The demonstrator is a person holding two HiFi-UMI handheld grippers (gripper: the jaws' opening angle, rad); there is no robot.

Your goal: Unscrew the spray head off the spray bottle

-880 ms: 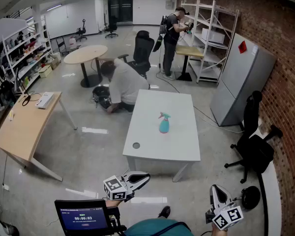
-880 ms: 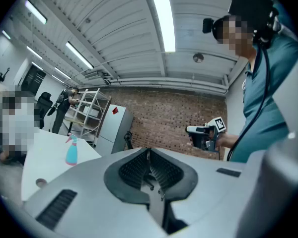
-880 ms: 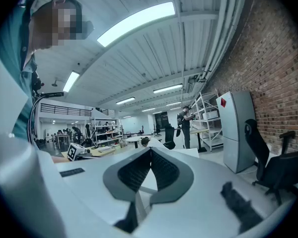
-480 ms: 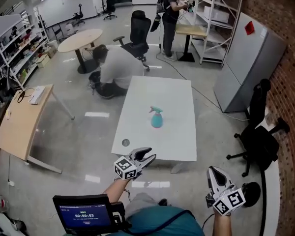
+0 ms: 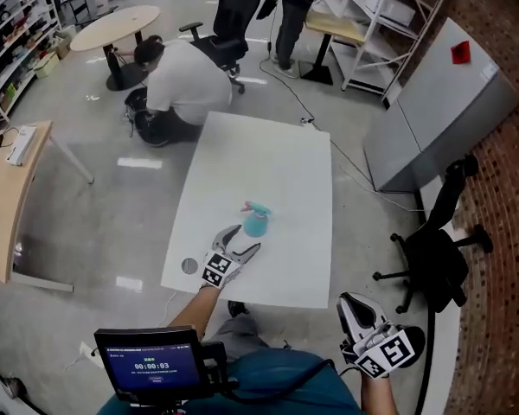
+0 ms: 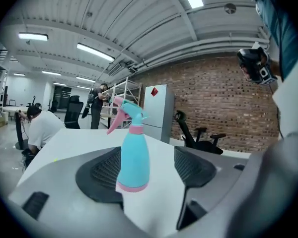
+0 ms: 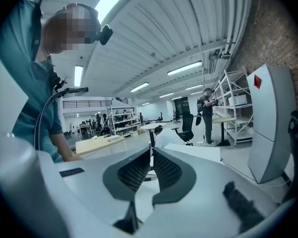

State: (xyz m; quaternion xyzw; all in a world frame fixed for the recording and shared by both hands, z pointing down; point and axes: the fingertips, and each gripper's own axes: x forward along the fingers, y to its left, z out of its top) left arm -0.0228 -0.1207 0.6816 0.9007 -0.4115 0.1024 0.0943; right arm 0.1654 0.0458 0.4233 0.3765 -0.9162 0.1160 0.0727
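Well inside table (image 5: 294, 180) edges: spray bottle (image 5: 257, 222); left gripper (image 5: 246, 239) just beside.

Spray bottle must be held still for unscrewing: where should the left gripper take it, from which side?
Probably the teal body below the pink collar, side-on from where the left gripper is: it stands upright, widening downward, and the open jaws face it.

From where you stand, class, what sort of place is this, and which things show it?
Probably an open-plan office or lab workspace: a white table, a black office chair and metal shelving.
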